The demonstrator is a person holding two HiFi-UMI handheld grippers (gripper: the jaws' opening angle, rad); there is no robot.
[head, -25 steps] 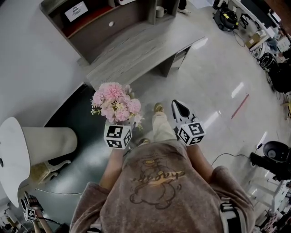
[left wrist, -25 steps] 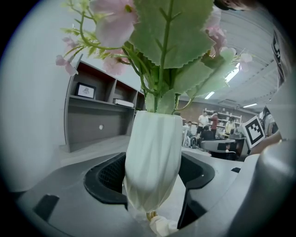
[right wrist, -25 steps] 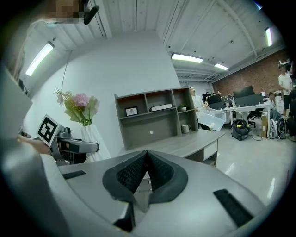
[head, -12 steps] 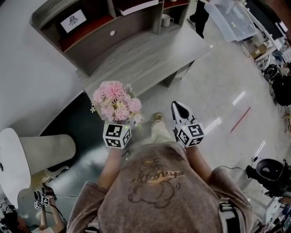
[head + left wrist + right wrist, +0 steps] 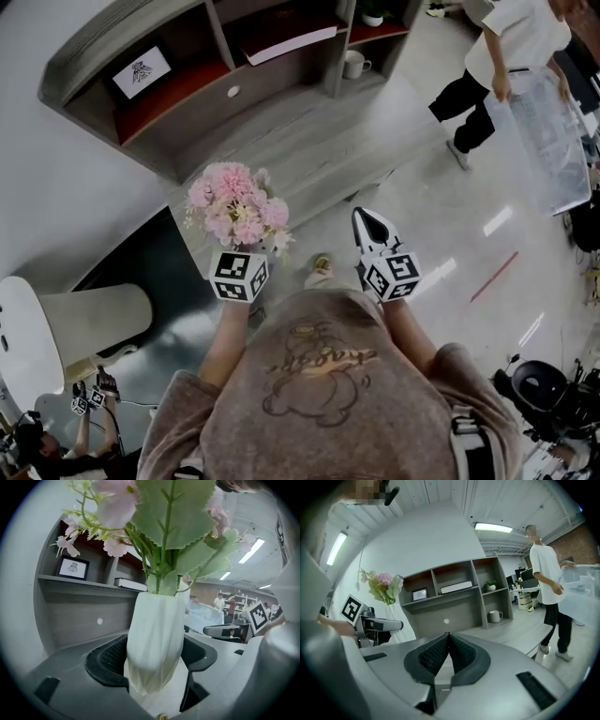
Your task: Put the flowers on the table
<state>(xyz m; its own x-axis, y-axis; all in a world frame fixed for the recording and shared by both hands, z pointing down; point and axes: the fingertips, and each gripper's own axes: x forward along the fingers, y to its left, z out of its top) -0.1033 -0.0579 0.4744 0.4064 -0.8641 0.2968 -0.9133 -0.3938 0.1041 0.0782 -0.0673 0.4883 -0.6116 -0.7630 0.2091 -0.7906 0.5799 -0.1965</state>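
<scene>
A bunch of pink flowers (image 5: 236, 205) with green leaves stands in a white faceted vase (image 5: 154, 641). My left gripper (image 5: 157, 660) is shut on the vase, holding it upright above the near edge of the grey wooden desk (image 5: 319, 141). In the head view the left gripper (image 5: 246, 255) sits just below the blooms. My right gripper (image 5: 367, 223) hangs beside it to the right, jaws shut on nothing (image 5: 447, 641). In the right gripper view the flowers (image 5: 384, 585) show at the left.
The desk has a shelf unit (image 5: 197, 66) at the back with a framed picture (image 5: 141, 70), a book (image 5: 286, 42) and a white mug (image 5: 354, 64). A person (image 5: 506, 56) carries a clear plastic bin (image 5: 553, 141) at the right. A white chair (image 5: 66, 323) stands at the left.
I have stepped closer to the desk, so it sits nearer under the flowers. The person with the clear bin has walked further into view at the right. Both grippers keep their hold.
</scene>
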